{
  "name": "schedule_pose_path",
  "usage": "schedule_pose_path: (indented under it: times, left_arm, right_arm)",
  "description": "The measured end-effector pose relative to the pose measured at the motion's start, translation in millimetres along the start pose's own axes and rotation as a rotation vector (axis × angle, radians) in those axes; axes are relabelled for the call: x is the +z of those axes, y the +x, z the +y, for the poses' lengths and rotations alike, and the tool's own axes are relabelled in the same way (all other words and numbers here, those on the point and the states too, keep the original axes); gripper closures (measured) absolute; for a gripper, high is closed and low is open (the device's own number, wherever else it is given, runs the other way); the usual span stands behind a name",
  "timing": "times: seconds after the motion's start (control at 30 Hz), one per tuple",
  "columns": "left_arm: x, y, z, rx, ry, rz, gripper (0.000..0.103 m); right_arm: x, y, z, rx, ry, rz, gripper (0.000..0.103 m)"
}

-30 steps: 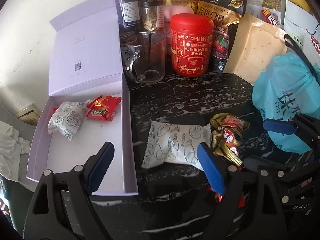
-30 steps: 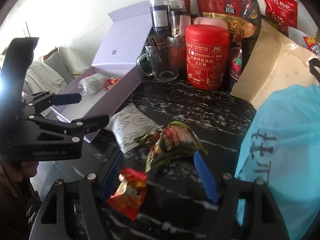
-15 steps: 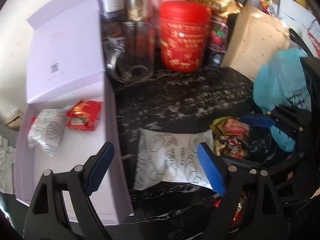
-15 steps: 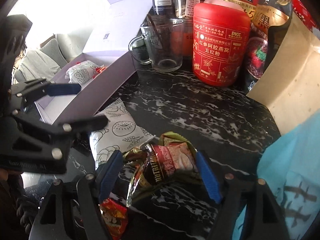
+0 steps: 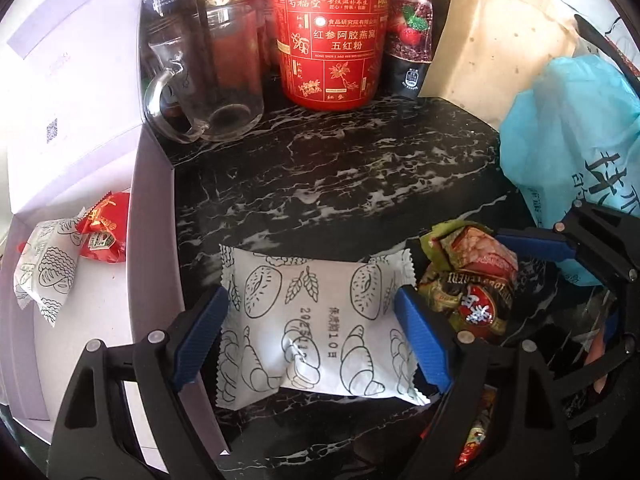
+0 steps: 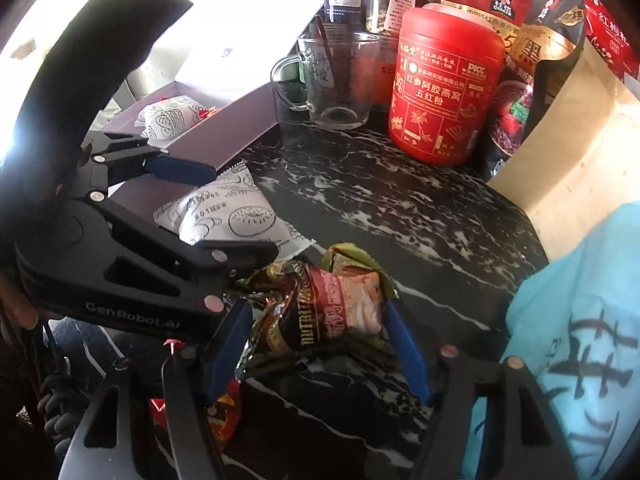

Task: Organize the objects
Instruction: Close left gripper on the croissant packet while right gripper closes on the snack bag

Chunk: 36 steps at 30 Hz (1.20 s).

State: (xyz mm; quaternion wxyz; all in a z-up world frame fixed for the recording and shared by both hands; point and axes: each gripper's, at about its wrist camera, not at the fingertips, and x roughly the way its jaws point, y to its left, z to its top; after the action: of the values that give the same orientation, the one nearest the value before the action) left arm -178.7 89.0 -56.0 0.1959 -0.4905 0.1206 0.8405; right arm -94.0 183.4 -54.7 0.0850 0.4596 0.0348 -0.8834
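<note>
A white snack packet printed with bread drawings lies flat on the black marble counter. My left gripper is open and straddles it, one blue pad at each crimped end. Just to its right lies a crumpled brown-and-green snack packet. My right gripper has that packet between its jaws, which are closing, the pads at the wrapper's edges. A small red packet lies under the right gripper. The open lavender box on the left holds another white packet and a red packet.
Along the back stand a red canister, a glass mug, jars and food pouches. A kraft paper bag and a blue plastic bag crowd the right side. The box wall runs close beside the left finger.
My left gripper has come down and forward until its fingers straddle the white packet. My right gripper has sunk onto the brown-and-green packet and its jaws have narrowed.
</note>
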Motion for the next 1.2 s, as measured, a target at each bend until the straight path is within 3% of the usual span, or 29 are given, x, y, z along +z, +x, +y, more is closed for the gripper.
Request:
schedule_pose_path:
  times: [0.5,0.97,1.2]
  left_arm:
    - [-27,-17,-16,-0.057,0.060,0.028,0.021]
    - [-88,-61,-56,-0.116,0.161,0.032,0.021]
    - [-107,-75,-62,-0.167,0.142,0.023,0.020]
  right_arm:
    - [-21,-17,18,-0.004,-0.032,0.016,0.038]
    - [-92,-64,62,-0.008,-0.017,0.017,0.038]
    - [-118,-82,79,-0.001,0.011,0.001,0.038]
